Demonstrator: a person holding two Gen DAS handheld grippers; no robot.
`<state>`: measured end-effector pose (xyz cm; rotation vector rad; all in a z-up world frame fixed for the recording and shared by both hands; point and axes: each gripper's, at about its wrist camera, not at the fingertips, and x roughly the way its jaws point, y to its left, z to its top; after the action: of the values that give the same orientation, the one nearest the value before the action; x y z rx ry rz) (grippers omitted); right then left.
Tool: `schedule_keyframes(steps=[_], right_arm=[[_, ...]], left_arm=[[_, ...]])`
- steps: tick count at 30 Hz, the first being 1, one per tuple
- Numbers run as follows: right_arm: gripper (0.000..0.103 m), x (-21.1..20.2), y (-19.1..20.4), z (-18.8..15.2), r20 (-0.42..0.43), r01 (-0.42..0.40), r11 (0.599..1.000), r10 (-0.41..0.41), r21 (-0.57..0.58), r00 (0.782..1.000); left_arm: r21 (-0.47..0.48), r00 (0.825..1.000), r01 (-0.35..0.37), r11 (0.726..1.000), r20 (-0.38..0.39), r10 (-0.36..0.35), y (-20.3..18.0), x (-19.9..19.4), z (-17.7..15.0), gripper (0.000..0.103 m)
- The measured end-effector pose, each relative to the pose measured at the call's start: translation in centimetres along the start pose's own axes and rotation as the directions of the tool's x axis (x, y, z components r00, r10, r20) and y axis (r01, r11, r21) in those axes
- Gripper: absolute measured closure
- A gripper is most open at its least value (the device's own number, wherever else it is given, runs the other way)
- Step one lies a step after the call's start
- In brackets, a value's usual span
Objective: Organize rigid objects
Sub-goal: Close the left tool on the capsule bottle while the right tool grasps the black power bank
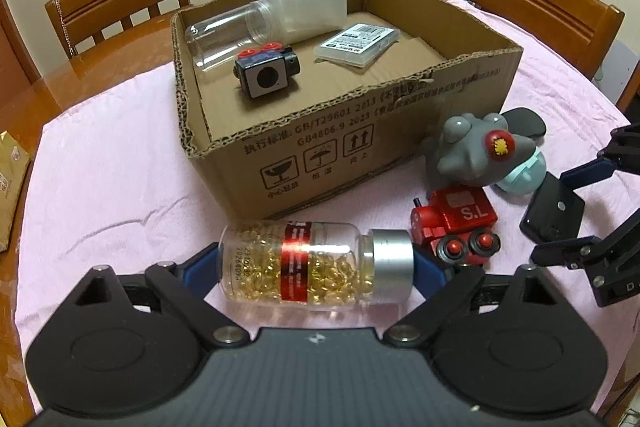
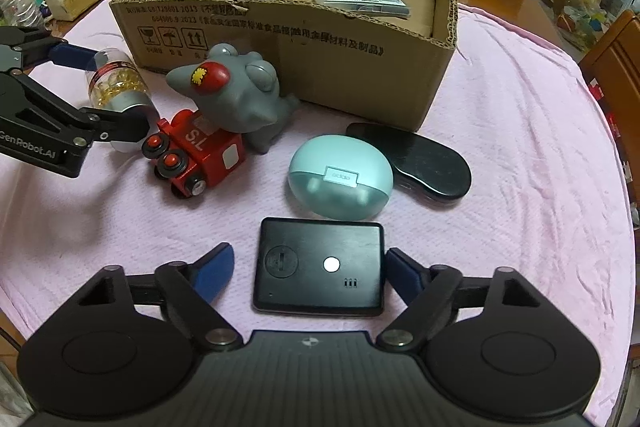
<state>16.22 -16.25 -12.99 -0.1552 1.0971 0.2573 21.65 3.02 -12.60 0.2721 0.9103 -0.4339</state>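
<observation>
While the left tongs pinch the capsule bottle from end to end, one blue finger on its base and the other on its silver cap, the bottle lies sideways just above the pink cloth on the counter. The cardboard box stands directly ahead of these tongs, and the red toy train sits just beside the cap, to their right. I judge that the smooth round glass may slip or turn out of such an end grip during the lift, or the cap side may knock the train.

The right tongs are spread around the flat black device; the right finger is touching its edge, the left one is apart. Being so thin, it may slide away when they press together.
</observation>
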Motion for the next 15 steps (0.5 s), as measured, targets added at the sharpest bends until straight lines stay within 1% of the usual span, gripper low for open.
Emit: schedule_keyframes(steps=[3, 9, 15], right_arm=[[0.028, -0.24, -0.17, 0.1, -0.003, 0.005, 1.0, -0.005, 0.008, 1.0], [0.028, -0.21, 0.05, 0.25, -0.007, 0.013, 1.0, -0.013, -0.005, 1.0], [0.029, -0.33, 0.3, 0.28, -0.017, 0.017, 1.0, -0.018, -0.025, 1.0]], left_arm=[[-0.006, 1.0, 0.001, 1.0, -0.008, -0.001, 0.02, -0.01, 0.06, 0.009], [-0.002, 1.0, -0.005, 1.0, -0.016, 0.005, -0.02, 0.05, 0.18, 0.009], [0.003, 0.999, 0.009, 1.0, -0.037, -0.009, 0.15, -0.11, 0.38, 0.009]])
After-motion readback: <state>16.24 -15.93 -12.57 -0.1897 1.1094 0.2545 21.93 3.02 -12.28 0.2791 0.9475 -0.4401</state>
